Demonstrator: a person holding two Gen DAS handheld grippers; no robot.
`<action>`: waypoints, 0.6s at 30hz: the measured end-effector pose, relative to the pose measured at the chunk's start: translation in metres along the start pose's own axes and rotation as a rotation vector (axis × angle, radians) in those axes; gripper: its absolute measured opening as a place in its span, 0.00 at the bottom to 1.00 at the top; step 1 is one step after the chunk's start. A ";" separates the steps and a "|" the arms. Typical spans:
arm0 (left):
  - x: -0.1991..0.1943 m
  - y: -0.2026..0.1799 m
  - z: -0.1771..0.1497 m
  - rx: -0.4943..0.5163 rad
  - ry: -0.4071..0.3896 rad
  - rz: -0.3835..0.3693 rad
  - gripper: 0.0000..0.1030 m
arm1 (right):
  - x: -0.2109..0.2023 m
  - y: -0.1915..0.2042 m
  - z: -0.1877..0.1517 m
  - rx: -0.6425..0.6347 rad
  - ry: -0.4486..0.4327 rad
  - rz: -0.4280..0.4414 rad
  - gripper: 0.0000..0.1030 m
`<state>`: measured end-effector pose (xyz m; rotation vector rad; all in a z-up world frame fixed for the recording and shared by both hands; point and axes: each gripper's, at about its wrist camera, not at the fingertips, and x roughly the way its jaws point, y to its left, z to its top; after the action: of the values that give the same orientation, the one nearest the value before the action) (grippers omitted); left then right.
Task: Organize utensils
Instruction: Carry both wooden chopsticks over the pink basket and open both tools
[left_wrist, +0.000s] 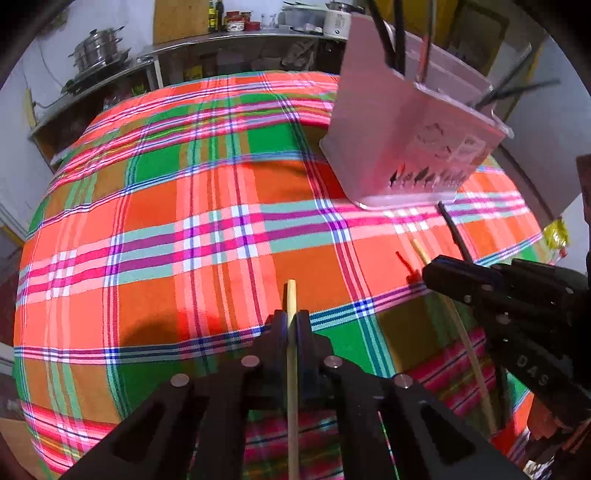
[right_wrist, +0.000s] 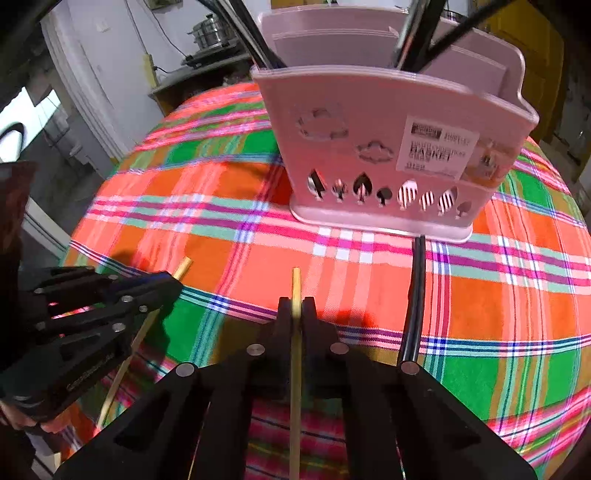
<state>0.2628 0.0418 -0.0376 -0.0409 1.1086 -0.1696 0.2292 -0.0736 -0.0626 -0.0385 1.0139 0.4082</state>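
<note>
Between the closed jaws of the left gripper (left_wrist: 291, 319) sits a pale chopstick (left_wrist: 291, 295), its tip pointing to 12 o'clock over the plaid cloth (left_wrist: 184, 229). The right gripper (right_wrist: 296, 306) is clamped in the same way on a second chopstick (right_wrist: 296, 284). In the right view the left gripper (right_wrist: 162, 284) comes in from 9 o'clock; in the left view the right gripper (left_wrist: 430, 271) comes in from 3 o'clock. A black chopstick pair (right_wrist: 415, 295) lies on the cloth at 1 o'clock of the right gripper, its far end just beside the pink basket (right_wrist: 369, 122). This basket stands at 12 to 1 o'clock and holds dark utensils (right_wrist: 413, 37). Its white label (right_wrist: 436, 147) is blurred; the word "BASKET" can be read. On the right gripper's body the letters "DAS" (left_wrist: 532, 369) show.
</note>
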 end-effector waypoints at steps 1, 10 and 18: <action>-0.005 0.002 0.001 -0.008 -0.009 -0.008 0.05 | -0.006 0.000 0.001 0.000 -0.012 0.005 0.05; -0.056 0.005 0.012 -0.017 -0.091 -0.064 0.05 | -0.052 -0.007 0.014 0.026 -0.104 0.042 0.05; -0.113 -0.009 0.023 0.017 -0.192 -0.091 0.05 | -0.096 -0.003 0.024 0.015 -0.190 0.046 0.05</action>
<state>0.2331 0.0498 0.0741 -0.0908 0.9139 -0.2508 0.2055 -0.1016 0.0295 0.0366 0.8313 0.4377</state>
